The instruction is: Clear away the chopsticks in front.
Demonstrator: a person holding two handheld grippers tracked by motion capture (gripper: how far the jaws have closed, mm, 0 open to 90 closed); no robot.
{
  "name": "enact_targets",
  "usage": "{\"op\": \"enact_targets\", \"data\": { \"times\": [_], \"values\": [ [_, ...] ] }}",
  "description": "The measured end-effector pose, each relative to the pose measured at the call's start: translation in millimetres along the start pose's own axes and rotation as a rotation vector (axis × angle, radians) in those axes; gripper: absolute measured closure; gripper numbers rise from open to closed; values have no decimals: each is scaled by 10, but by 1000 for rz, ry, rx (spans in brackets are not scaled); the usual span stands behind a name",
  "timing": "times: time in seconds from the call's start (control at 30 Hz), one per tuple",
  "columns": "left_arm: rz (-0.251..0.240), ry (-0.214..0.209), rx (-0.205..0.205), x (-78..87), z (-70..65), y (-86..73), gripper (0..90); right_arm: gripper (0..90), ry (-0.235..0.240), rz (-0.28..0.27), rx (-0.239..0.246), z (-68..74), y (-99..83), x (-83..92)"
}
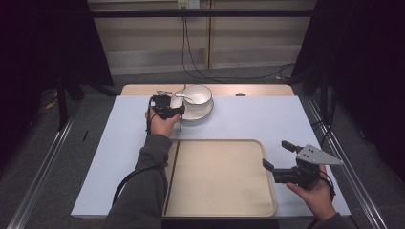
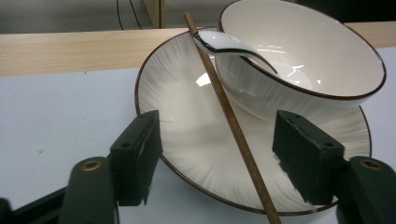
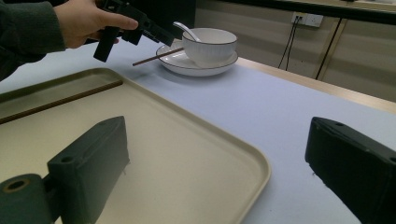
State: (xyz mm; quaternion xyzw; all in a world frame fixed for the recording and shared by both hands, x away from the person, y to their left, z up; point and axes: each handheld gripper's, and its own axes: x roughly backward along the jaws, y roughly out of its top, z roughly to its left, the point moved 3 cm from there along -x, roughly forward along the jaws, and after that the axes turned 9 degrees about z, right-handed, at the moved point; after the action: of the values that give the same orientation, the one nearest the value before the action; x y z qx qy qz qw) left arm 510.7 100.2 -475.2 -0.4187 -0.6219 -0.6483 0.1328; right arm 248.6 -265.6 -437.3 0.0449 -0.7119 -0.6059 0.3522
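chopstick: lies slanted across plate, far end tucked under spoon at bowl rim, near end off plate edge
left gripper: jaws part open, straddling stick, pads clear of it; nothing held
step: close on stick; judged pick-up for tray, where second chopstick already lies
how: centre stick between pads; pinch low near plate edge; lift along its length so spoon isn't flicked
right gripper: jaws wide, empty, at tray's right edge

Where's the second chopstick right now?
High view, far left: the chopstick leans on the plate beside the bowl, between the left hand-held gripper jaws.
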Motion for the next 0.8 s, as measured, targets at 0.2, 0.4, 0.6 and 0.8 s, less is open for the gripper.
{"op": "enact_targets", "data": {
  "times": [0.2,0.4,0.6,0.8],
  "values": [
    [39,-5,14,-80,2,-4,503,58,2,-1,-1,1,1,3],
    [61,-11,52,-132,-19,-2,565,57,2,3,0,-6,-3,3],
    [106,26,65,-160,-52,23,635,58,6,0,0,-6,-1,5],
    [128,35,96,-216,-90,40,706,59,6,-2,0,-7,0,13]
  ]
}}
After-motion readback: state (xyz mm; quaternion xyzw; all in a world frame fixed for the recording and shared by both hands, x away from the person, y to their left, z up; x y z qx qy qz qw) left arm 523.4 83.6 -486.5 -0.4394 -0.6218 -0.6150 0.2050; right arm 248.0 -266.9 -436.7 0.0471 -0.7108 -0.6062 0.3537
